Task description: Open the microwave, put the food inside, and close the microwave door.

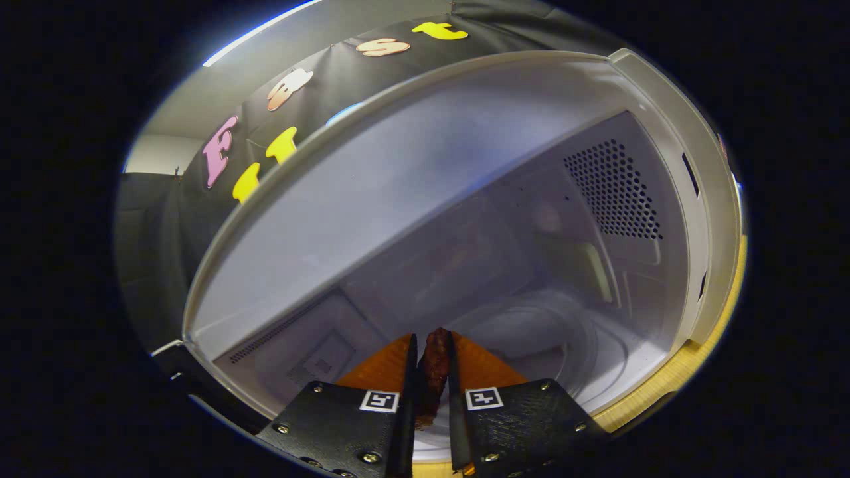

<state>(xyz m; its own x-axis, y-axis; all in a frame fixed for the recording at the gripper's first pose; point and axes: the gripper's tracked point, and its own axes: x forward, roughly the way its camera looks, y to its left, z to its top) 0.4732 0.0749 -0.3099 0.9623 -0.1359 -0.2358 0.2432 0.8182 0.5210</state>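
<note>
Pale wooden desk (671,382) carries an open white metal microwave (671,119). Gripper (433,342) jaws nearly closed, clamping a dark brown flat food piece (433,372); round glass turntable (571,345) lies just beyond.

We are holding the hand-held two-finger gripper (433,345) tilted, so that its fingers are pointing forward and slightly upward into the scene ahead of us. We are keeping the two fingers (410,372) drawn close together, with only a narrow gap between them, and both are pressing from either side on a dark brown, rough-textured strip of food (433,372) that is standing upright in that gap. Each finger is carrying a small square black-and-white marker near its base, and the two dark textured mounting plates with screws are sitting side by side behind the fingers. The two fingers are looking level with each other, tips nearly meeting.
</note>
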